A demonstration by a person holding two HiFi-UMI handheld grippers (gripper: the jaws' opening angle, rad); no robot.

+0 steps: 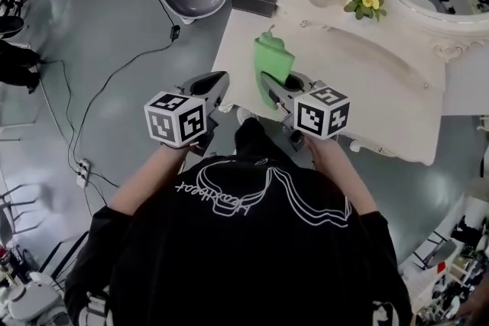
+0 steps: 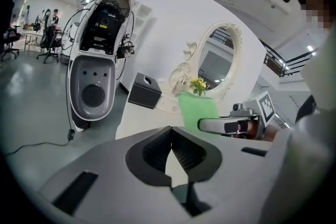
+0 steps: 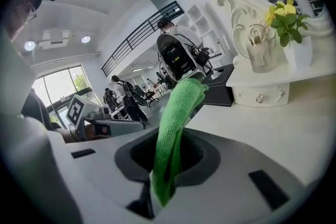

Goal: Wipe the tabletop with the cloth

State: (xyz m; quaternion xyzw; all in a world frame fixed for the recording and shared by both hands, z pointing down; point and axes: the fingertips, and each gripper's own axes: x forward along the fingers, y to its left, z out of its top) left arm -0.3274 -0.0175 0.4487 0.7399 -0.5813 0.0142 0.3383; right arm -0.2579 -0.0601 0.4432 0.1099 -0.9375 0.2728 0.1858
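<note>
Person's black top (image 1: 252, 256) foreground; right gripper (image 1: 267, 84) jaws clamped on green cloth (image 1: 272, 61), cloth sticking up over white tabletop (image 1: 359, 80) near edge; left gripper (image 1: 218, 80) jaws together, empty, off tabletop's edge

The green cloth (image 3: 178, 113), bunched and upright, is clamped in the right gripper (image 3: 169, 157) above the white tabletop (image 1: 359, 80).

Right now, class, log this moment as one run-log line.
right gripper: shut on green microfibre cloth | left gripper: shut, empty | white tabletop: cloth contact unclear
</note>
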